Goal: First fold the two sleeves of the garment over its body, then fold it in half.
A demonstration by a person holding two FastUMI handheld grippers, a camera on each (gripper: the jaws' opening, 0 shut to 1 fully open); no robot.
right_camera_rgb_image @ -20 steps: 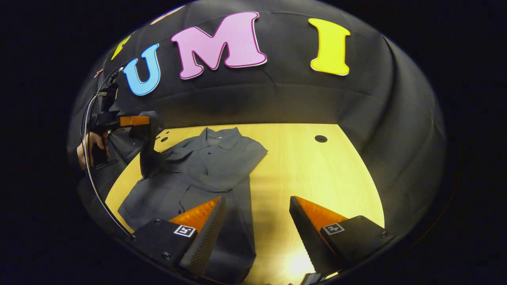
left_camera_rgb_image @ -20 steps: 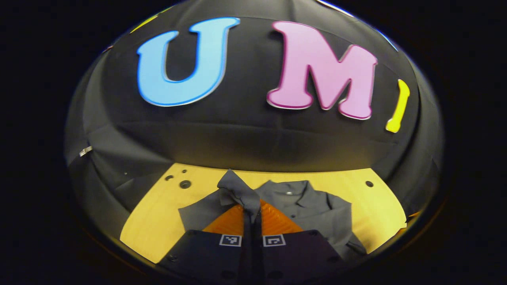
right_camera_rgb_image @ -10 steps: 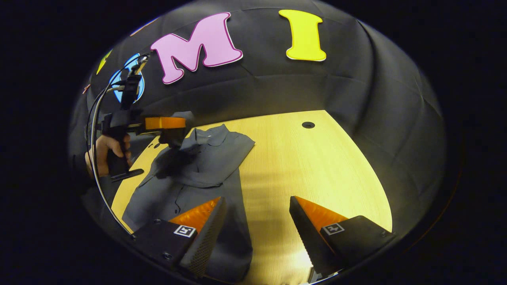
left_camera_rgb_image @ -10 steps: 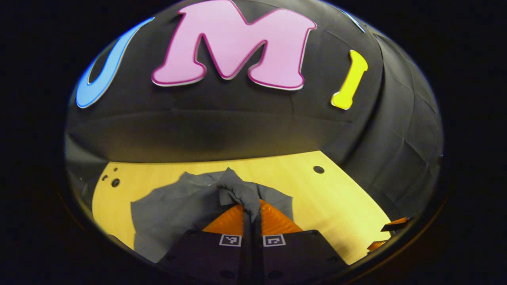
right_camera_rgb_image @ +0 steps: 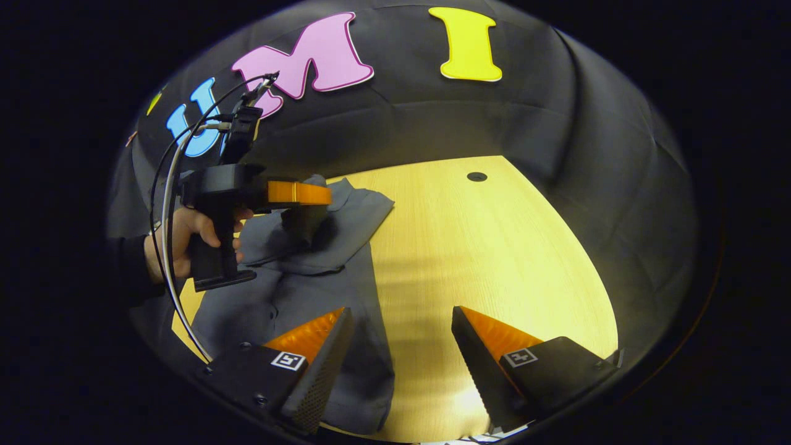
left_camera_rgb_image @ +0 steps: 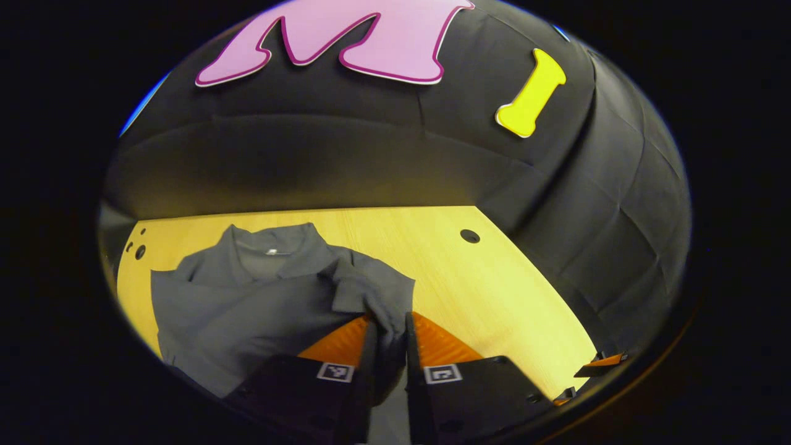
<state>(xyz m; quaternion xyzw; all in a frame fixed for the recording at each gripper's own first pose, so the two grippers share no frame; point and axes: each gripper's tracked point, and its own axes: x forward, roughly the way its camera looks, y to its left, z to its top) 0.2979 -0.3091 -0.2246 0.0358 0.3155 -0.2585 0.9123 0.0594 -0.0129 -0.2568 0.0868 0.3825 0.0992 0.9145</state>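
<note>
- Since a second ago, the left gripper (left_camera_rgb_image: 389,324) has carried the sleeve (left_camera_rgb_image: 371,296) rightward across the grey shirt (right_camera_rgb_image: 321,247), its fingers pinching the cloth to fold it over.
- The shirt lies on the wooden table (right_camera_rgb_image: 494,247), at nine o'clock.
- At five o'clock, the right gripper (right_camera_rgb_image: 401,346) waits, fingers spread, holding nothing.

Right gripper view: garment (right_camera_rgb_image: 309,290) lies on the left part of the table (right_camera_rgb_image: 494,247), collar at the far end, hem near. One sleeve (right_camera_rgb_image: 346,216) is folded over its body. Left gripper (right_camera_rgb_image: 309,204) hangs over the far part of the garment, hand (right_camera_rgb_image: 185,238) at far left. Right gripper (right_camera_rgb_image: 401,346) sits near, over the garment's right edge.
</note>
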